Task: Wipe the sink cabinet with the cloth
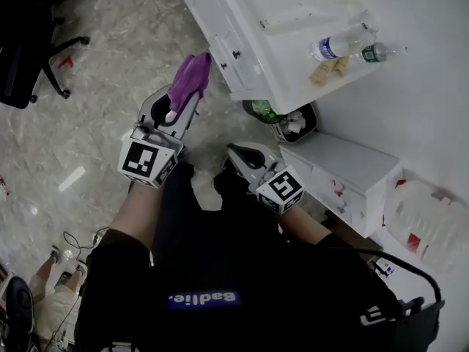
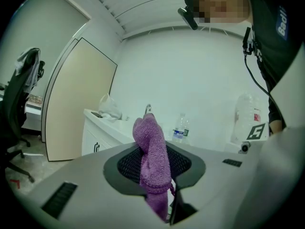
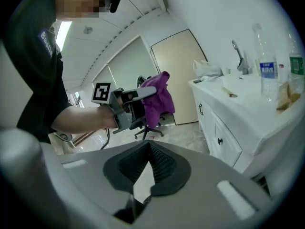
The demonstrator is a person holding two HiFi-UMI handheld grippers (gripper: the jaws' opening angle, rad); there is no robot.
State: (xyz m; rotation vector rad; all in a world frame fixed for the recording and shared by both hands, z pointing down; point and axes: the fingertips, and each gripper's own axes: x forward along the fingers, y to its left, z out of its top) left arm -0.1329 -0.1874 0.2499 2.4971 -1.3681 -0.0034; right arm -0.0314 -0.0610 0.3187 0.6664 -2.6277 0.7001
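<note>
My left gripper (image 1: 181, 103) is shut on a purple cloth (image 1: 190, 78) that bunches up out of the jaws. It is held in the air in front of the white sink cabinet (image 1: 233, 50), a short way from its door. In the left gripper view the cloth (image 2: 153, 162) stands between the pads, with the cabinet (image 2: 101, 138) and faucet (image 2: 148, 109) beyond. My right gripper (image 1: 239, 155) hangs lower, near my legs, shut with nothing in it. Its view shows the jaws (image 3: 147, 148) meeting, the cloth (image 3: 158, 98) to the left and the cabinet (image 3: 223, 133) to the right.
Two water bottles (image 1: 335, 46) and a wrapper lie on the countertop. A bin (image 1: 294, 122) sits under the counter's end, beside a low white drawer unit (image 1: 343, 173) and a large jug (image 1: 431, 223). A black office chair (image 1: 28, 42) stands at the far left on the tiled floor.
</note>
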